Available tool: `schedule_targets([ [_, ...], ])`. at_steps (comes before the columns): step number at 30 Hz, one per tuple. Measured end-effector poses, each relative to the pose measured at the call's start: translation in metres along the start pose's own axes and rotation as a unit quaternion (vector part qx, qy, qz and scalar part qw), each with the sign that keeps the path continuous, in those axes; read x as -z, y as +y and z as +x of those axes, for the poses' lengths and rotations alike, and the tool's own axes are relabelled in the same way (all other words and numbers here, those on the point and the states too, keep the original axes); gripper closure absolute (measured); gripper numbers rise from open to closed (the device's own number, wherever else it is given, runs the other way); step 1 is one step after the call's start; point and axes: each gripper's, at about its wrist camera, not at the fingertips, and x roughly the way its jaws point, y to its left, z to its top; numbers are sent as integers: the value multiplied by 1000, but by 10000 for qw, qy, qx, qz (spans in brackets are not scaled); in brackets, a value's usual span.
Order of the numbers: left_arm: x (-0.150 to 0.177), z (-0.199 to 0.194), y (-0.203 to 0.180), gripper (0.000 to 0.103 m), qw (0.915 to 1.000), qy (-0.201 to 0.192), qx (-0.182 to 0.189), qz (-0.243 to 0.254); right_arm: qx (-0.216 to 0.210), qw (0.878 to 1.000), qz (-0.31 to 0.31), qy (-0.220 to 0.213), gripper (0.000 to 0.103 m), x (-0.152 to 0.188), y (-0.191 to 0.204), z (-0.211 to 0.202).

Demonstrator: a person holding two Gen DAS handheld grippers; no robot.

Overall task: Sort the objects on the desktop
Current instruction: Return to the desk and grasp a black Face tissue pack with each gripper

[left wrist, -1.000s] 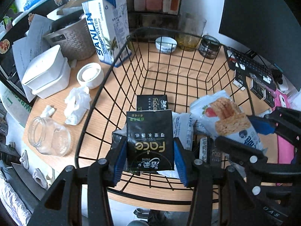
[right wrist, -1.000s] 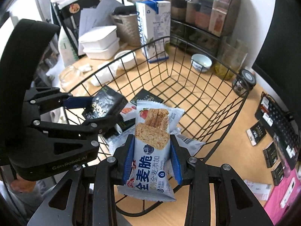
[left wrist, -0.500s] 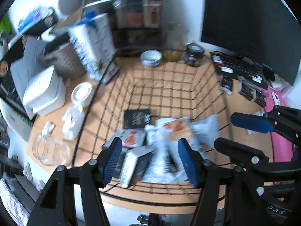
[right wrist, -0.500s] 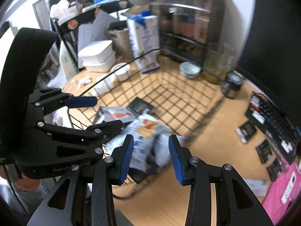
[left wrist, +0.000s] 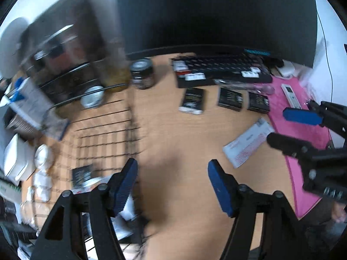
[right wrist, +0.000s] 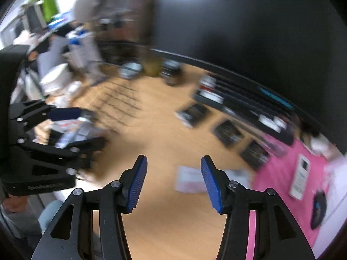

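While blurred at the left edge, shows white tubs (left wrist: 15, 160) and a carton (left wrist: 32, 106) beside the wire basket (left wrist: 104, 130), with a dark packet (left wrist: 81, 173) and other wrappers lying in its near corner. Next right, behind the basket's far rim, a small bowl (left wrist: 92, 96) and a dark jar (left wrist: 142, 73) standing on the desk (left wrist: 173, 134). Over bare desk just right of the basket, left tongs (left wrist: 172, 184), blue pads wide apart and opening, nothing between them. Farther right, three dark packets (left wrist: 192, 100) in a row in front of the keyboard (left wrist: 221, 69), apart from each other, below the black monitor (left wrist: 216, 10). Right of centre, a white sachet (left wrist: 249, 144) lying flat on the wood, touching the edge of the pink mat (left wrist: 303, 134). On the mat, a white remote (left wrist: 290, 93). At the far right, right tongs (right wrist: 173, 182), jaws at a middling gap and opening, empty, hanging above the desk with the sachet beyond the tips. Below, a glimpse of a hand at the bottom corner, too blurred to say more.
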Motion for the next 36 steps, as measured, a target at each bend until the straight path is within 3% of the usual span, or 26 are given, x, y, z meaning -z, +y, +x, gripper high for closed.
schedule_targets([
  [6,-34,55,-34,31,9990,122,-266,344,159,9989,280,349,51,12,-80,40],
  [10,-55,91,-37,31,9988,385,-169,243,177,9989,71,440,51,9,-102,64],
  [12,-63,107,-37,31,9982,471,-318,180,164,9986,-52,507,51,4,-112,76],
  [27,-90,167,-38,31,9956,650,-672,93,150,9947,-799,634,50,-18,-122,132],
  [33,-95,172,-39,29,9962,601,-632,33,127,9942,-933,526,49,-20,-120,136],
  [36,-97,173,-36,28,9969,557,-553,-68,-132,9956,-732,569,49,-23,-128,143],
])
